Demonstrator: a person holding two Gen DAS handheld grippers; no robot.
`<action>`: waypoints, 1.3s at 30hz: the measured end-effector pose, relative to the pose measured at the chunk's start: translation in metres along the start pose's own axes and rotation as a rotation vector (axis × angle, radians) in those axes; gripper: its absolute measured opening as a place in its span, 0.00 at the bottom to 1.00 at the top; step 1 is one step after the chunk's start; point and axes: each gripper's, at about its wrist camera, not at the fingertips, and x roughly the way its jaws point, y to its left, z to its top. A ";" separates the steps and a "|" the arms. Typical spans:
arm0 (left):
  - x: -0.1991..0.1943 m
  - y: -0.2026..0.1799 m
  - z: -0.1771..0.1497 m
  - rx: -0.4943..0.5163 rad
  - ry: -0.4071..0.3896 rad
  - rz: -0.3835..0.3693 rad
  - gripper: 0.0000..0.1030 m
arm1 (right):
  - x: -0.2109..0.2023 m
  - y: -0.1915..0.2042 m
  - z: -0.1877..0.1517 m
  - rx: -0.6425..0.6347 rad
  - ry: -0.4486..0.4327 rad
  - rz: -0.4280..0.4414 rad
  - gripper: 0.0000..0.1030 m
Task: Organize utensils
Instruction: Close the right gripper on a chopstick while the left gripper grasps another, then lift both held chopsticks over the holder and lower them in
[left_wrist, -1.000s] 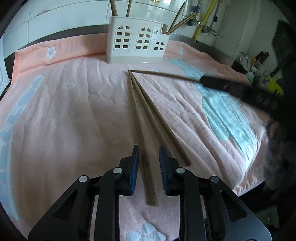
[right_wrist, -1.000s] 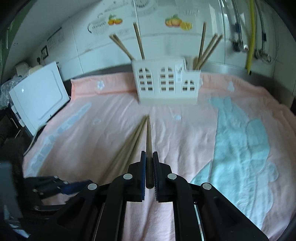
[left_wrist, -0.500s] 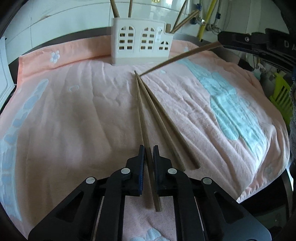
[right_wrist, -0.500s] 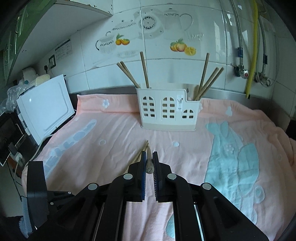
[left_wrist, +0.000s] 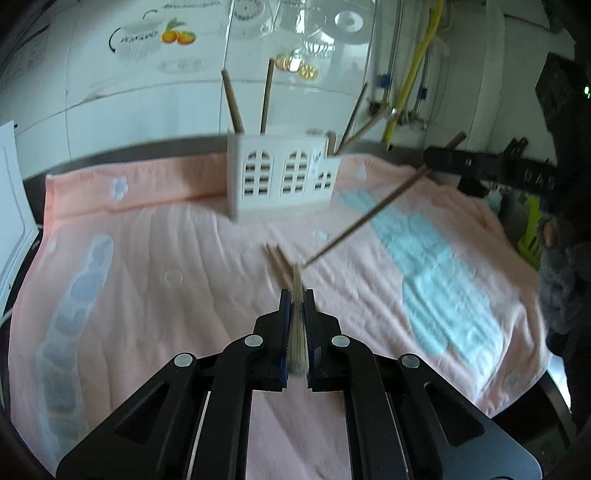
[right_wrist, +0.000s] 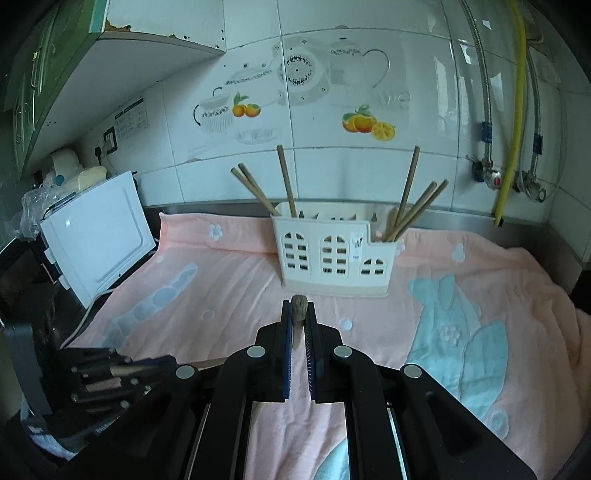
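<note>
A white utensil holder (left_wrist: 282, 177) with arched cut-outs stands at the back of the pink towel (left_wrist: 147, 280) and holds several wooden chopsticks; it also shows in the right wrist view (right_wrist: 332, 254). My left gripper (left_wrist: 296, 299) is shut on a wooden chopstick (left_wrist: 297, 332), lifted off the towel. Two chopsticks (left_wrist: 277, 258) lie ahead of it. My right gripper (right_wrist: 298, 310) is shut on another chopstick (right_wrist: 297, 314), seen end-on. In the left wrist view that chopstick (left_wrist: 369, 218) slants in the air right of the holder.
A white appliance (right_wrist: 96, 236) stands at the towel's left edge. Pipes and a yellow hose (right_wrist: 513, 110) run down the tiled wall at the right. The towel's right edge drops off the counter (left_wrist: 532, 369). The left gripper's body (right_wrist: 110, 380) shows low left in the right wrist view.
My left gripper has lifted its chopstick off the towel and tilted up toward the holder. My right gripper has risen with its chopstick, now steeper in the air.
</note>
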 end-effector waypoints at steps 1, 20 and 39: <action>0.000 0.001 0.006 -0.001 -0.007 -0.012 0.05 | 0.000 -0.001 0.005 -0.005 -0.001 -0.001 0.06; 0.002 -0.004 0.113 0.073 -0.091 -0.092 0.05 | 0.004 -0.041 0.121 -0.073 -0.025 -0.054 0.06; 0.003 -0.027 0.220 0.180 -0.239 0.025 0.05 | 0.035 -0.068 0.180 -0.091 -0.002 -0.133 0.06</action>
